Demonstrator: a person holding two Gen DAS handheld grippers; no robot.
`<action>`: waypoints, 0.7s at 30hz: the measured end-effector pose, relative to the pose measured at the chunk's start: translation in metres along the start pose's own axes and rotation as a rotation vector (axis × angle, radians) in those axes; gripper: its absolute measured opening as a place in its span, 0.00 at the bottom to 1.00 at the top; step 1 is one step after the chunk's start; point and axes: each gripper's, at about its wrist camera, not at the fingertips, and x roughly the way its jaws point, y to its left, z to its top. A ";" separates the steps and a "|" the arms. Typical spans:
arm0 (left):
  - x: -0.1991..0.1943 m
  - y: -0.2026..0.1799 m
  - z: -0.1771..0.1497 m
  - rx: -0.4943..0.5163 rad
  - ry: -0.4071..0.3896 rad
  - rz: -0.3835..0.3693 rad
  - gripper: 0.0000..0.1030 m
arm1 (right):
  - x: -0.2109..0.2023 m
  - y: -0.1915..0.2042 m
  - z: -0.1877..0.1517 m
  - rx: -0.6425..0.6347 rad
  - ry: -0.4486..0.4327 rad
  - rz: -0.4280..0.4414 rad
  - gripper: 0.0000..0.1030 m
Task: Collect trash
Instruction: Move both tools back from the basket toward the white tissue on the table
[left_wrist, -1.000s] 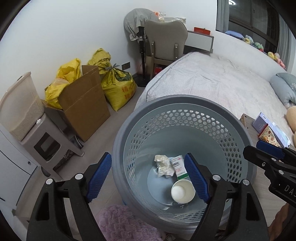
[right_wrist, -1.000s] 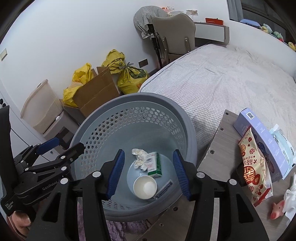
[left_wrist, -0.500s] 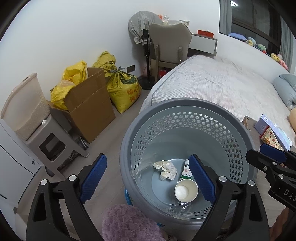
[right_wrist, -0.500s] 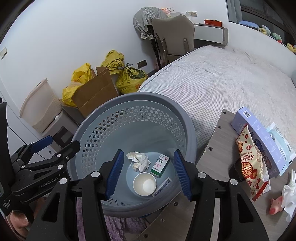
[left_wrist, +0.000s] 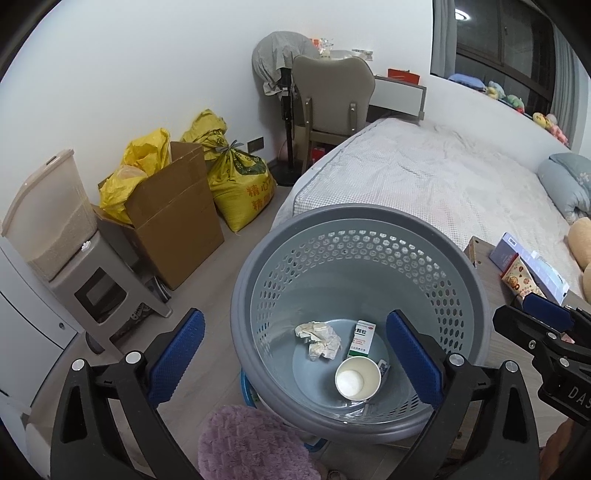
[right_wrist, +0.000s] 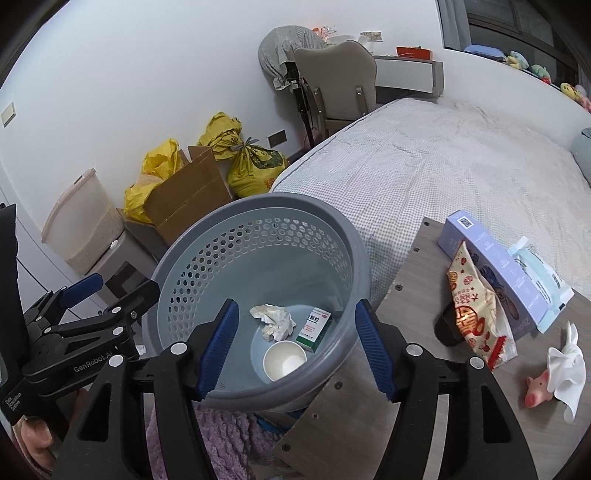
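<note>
While both tools hang above the grey perforated trash basket (left_wrist: 354, 236), neither holds anything. The left tool (left_wrist: 293, 356) has its blue pads spread very wide and its jaws are opening; the basket's near rim lies between them in the left wrist view, untouched by either pad. The right tool (right_wrist: 295, 343) stands at a middling width, its jaws also opening, with only the basket's interior seen through the gap.

On the basket floor lie three pieces of trash. A crumpled paper wad (left_wrist: 319, 338) sits at about 10 o'clock from the floor's centre, a small white and green medicine box (left_wrist: 362, 339) lies just beside it at about 1 o'clock, and a white paper cup (left_wrist: 357, 378) stands mouth up at 6 o'clock, touching or nearly touching the box.

At 3 o'clock from the basket the wooden surface (right_wrist: 413, 295) carries more things: a lilac carton (right_wrist: 491, 258), a red patterned snack bag (right_wrist: 476, 317) leaning across it, a pale blue packet (right_wrist: 543, 284) beyond, and at the 4 o'clock edge a crumpled white tissue (right_wrist: 567, 369) touching a small pink pig toy (right_wrist: 537, 391).

A purple fluffy cloth (left_wrist: 251, 443) shows below the basket's near rim. The bed (left_wrist: 424, 177) stretches away at 12 to 2 o'clock.
</note>
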 end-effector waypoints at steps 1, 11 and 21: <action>-0.001 -0.001 0.000 0.001 -0.002 -0.003 0.94 | -0.004 -0.002 -0.002 0.004 -0.005 -0.002 0.62; -0.016 -0.035 -0.006 0.042 -0.011 -0.071 0.94 | -0.043 -0.029 -0.027 0.058 -0.037 -0.073 0.63; -0.028 -0.094 -0.016 0.100 -0.001 -0.177 0.94 | -0.093 -0.091 -0.063 0.170 -0.074 -0.195 0.64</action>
